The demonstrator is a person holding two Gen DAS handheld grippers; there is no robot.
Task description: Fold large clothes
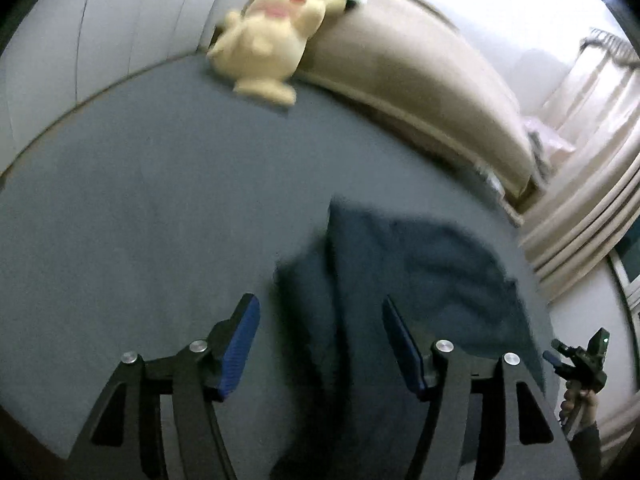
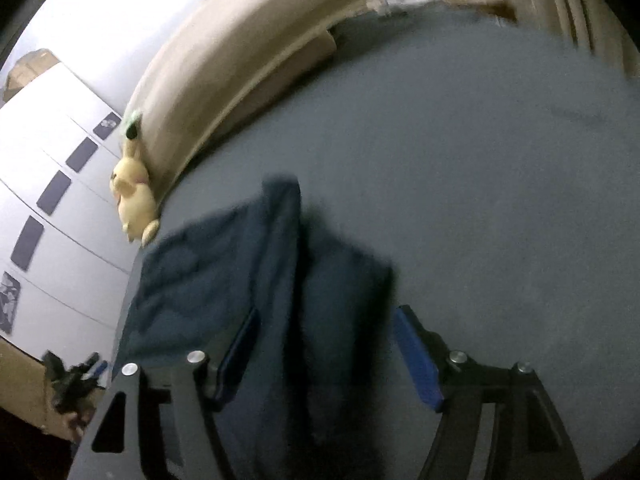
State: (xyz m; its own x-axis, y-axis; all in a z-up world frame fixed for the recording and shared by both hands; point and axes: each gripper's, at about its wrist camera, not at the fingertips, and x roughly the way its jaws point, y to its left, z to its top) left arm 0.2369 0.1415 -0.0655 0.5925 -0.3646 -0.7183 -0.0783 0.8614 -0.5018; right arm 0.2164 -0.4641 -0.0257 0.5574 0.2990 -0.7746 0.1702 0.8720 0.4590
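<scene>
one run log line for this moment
step: fold | left gripper: open | right gripper: open | dark blue cloth garment: lying rumpled on grey-blue bed sheet, unheld

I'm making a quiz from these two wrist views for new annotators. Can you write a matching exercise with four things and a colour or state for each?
Things:
1. plush toy
2. garment
3. headboard
4. left gripper

Descriptions:
A. beige, padded
B. jaws apart, nothing pinched
C. pale yellow, leaning against the headboard
D. dark blue, lying rumpled on the grey bed sheet

Pairs: 1-C, 2-D, 3-A, 4-B
</scene>
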